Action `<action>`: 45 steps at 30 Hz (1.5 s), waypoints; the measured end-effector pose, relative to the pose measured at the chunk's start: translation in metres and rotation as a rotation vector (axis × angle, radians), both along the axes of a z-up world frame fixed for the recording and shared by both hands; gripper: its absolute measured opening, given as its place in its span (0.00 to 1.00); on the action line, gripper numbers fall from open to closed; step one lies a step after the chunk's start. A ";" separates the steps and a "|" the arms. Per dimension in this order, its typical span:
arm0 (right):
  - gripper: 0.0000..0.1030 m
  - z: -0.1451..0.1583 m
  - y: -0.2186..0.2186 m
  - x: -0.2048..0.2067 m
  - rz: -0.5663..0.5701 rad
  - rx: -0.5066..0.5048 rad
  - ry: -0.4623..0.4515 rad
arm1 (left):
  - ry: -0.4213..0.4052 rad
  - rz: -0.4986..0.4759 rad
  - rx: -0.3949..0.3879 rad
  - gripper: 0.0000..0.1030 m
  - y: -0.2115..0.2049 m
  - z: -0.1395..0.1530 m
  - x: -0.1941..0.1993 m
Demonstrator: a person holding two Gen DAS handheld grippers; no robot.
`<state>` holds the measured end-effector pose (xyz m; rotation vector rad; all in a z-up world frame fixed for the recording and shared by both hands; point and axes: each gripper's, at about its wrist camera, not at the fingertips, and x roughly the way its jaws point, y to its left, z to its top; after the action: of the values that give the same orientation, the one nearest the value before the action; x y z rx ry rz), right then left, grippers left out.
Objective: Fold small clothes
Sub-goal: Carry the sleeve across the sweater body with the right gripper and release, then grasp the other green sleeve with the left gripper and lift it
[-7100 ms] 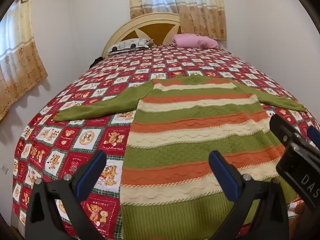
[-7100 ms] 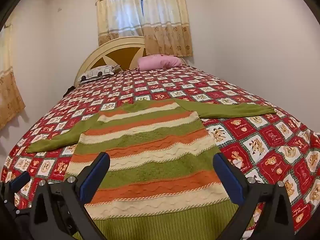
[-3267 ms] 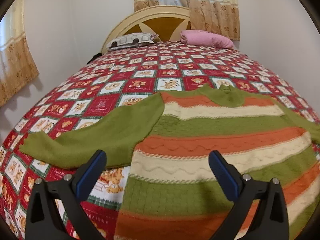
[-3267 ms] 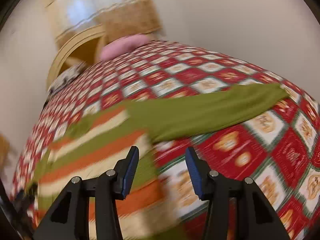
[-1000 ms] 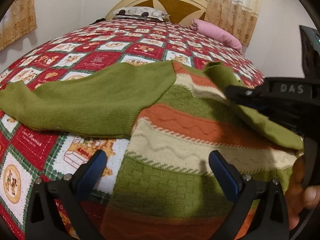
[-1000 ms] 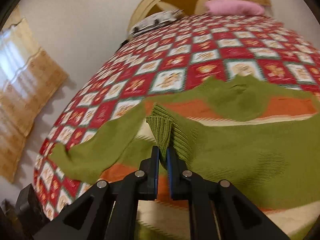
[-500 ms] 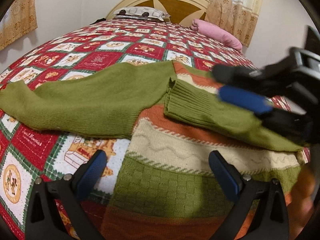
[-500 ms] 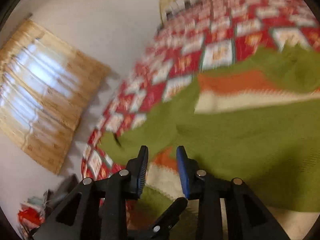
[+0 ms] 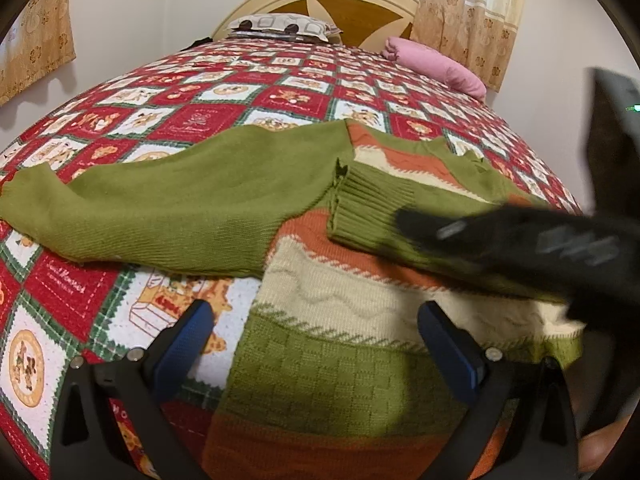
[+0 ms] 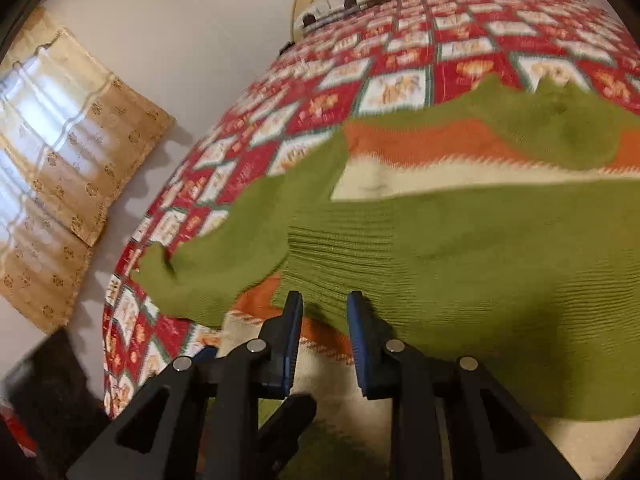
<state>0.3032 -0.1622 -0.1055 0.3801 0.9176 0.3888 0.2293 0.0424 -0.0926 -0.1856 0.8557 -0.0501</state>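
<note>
A green, orange and cream striped sweater [image 9: 320, 340] lies flat on the red patchwork bedspread [image 9: 180, 92]. Its left sleeve [image 9: 160, 204] stretches out to the left. The right sleeve [image 9: 380, 208] is folded across the chest, with its ribbed cuff [image 10: 340, 248] lying loose on the stripes. My right gripper [image 10: 322, 308] hovers just behind that cuff; its jaws are closing, a gap still shows between the pads, and they press on nothing. In the left wrist view it is a black blur [image 9: 520, 240] over the folded sleeve. My left gripper [image 9: 312, 320] stands wide open above the sweater's left side.
A patterned pillow [image 9: 280, 26] and a pink pillow [image 9: 436, 64] lie by the cream headboard [image 9: 360, 4]. Curtains [image 10: 60, 160] hang on the left wall past the bed's edge. A dark object [image 10: 48, 392] sits on the floor at the lower left.
The right gripper let go of the sleeve cuff, which now lies flat across the sweater's chest. Its jaws parted and it swung lower over the sleeve. The left gripper stayed put.
</note>
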 end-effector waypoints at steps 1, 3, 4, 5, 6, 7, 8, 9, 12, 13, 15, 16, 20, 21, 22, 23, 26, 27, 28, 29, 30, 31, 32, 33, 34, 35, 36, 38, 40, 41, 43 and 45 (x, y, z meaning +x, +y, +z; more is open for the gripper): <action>0.23 0.012 -0.013 -0.011 -0.033 -0.020 -0.047 | 0.000 0.000 0.001 1.00 -0.001 0.000 0.000; 0.23 0.031 -0.048 -0.029 -0.133 -0.081 -0.102 | 0.001 0.000 0.005 1.00 -0.001 0.000 0.000; 0.23 0.035 -0.065 -0.036 -0.183 -0.110 -0.113 | 0.001 0.000 0.004 1.00 0.000 0.000 0.000; 0.23 0.039 -0.086 -0.046 -0.246 -0.150 -0.118 | 0.001 0.000 0.006 1.00 0.000 0.000 0.000; 0.23 0.042 -0.102 -0.053 -0.301 -0.183 -0.115 | 0.001 0.000 0.006 1.00 0.000 0.000 0.000; 0.23 0.042 -0.125 -0.062 -0.377 -0.224 -0.102 | 0.001 0.000 0.006 1.00 0.000 0.000 0.000; 0.23 0.040 -0.145 -0.070 -0.441 -0.249 -0.083 | 0.001 0.000 0.006 1.00 -0.001 0.000 0.000; 0.23 0.037 -0.160 -0.075 -0.483 -0.258 -0.063 | 0.002 0.000 0.007 1.00 0.000 0.000 0.000; 0.23 0.014 -0.201 -0.089 -0.590 -0.272 0.023 | 0.005 0.001 0.016 1.00 -0.001 -0.001 0.001; 0.21 0.008 -0.208 -0.092 -0.595 -0.260 0.033 | 0.006 0.002 0.021 1.00 -0.001 -0.002 0.001; 0.20 0.002 -0.214 -0.099 -0.599 -0.236 0.014 | 0.009 0.002 0.030 1.00 -0.002 -0.002 0.001; 0.20 0.001 -0.213 -0.099 -0.600 -0.249 0.009 | 0.011 0.003 0.035 1.00 -0.003 -0.002 0.001; 0.26 -0.003 -0.197 -0.095 -0.588 -0.350 0.002 | 0.021 0.004 0.055 1.00 -0.005 -0.003 0.002; 0.29 -0.003 -0.194 -0.094 -0.580 -0.360 -0.004 | 0.023 0.004 0.058 1.00 -0.007 -0.003 0.001; 0.35 -0.003 -0.193 -0.095 -0.567 -0.359 -0.010 | 0.025 0.004 0.062 1.00 -0.007 -0.003 0.001; 0.40 -0.004 -0.193 -0.093 -0.558 -0.356 -0.015 | 0.027 0.003 0.065 1.00 -0.007 -0.003 0.000; 0.42 -0.003 -0.191 -0.093 -0.555 -0.365 -0.023 | 0.030 -0.005 0.059 1.00 -0.003 0.000 -0.003; 0.42 -0.003 -0.192 -0.094 -0.555 -0.359 -0.027 | 0.029 -0.002 0.061 1.00 -0.001 0.003 -0.004; 0.41 -0.003 -0.193 -0.095 -0.556 -0.351 -0.029 | 0.023 0.010 0.071 1.00 0.005 0.007 -0.007; 0.42 -0.003 -0.194 -0.095 -0.557 -0.340 -0.032 | 0.013 0.030 0.084 1.00 0.012 0.012 -0.009; 0.42 -0.003 -0.196 -0.096 -0.559 -0.326 -0.036 | -0.008 0.059 0.099 1.00 0.023 0.018 -0.012; 0.41 -0.003 -0.197 -0.097 -0.559 -0.320 -0.037 | -0.040 0.101 0.110 1.00 0.039 0.027 -0.016; 0.41 -0.003 -0.197 -0.097 -0.560 -0.316 -0.038 | -0.070 0.145 0.114 1.00 0.056 0.036 -0.018; 0.41 -0.003 -0.197 -0.096 -0.560 -0.317 -0.038 | -0.092 0.186 0.114 1.00 0.073 0.043 -0.019; 0.41 -0.003 -0.198 -0.096 -0.559 -0.319 -0.037 | -0.115 0.245 0.109 1.00 0.095 0.052 -0.020; 0.41 -0.004 -0.198 -0.096 -0.559 -0.320 -0.037 | -0.132 0.300 0.100 1.00 0.117 0.058 -0.019; 0.41 -0.004 -0.198 -0.097 -0.559 -0.321 -0.036 | -0.150 0.373 0.089 1.00 0.146 0.065 -0.018; 0.42 -0.004 -0.198 -0.097 -0.559 -0.319 -0.036 | -0.149 0.475 0.095 0.97 0.182 0.068 -0.015; 0.42 -0.003 -0.197 -0.097 -0.559 -0.321 -0.036 | -0.114 0.571 0.112 0.89 0.219 0.064 -0.007; 0.42 -0.003 -0.198 -0.097 -0.559 -0.321 -0.036 | -0.084 0.601 0.103 0.86 0.236 0.059 -0.001; 0.42 -0.004 -0.197 -0.097 -0.559 -0.321 -0.036 | -0.035 0.647 0.055 0.72 0.262 0.048 0.007; 0.42 -0.004 -0.198 -0.097 -0.559 -0.323 -0.035 | 0.001 0.684 0.008 0.66 0.284 0.037 0.015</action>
<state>0.2065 -0.3601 -0.1095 0.3145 0.7848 -0.2622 0.2444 0.3263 -0.0558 -0.4618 0.7565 0.5926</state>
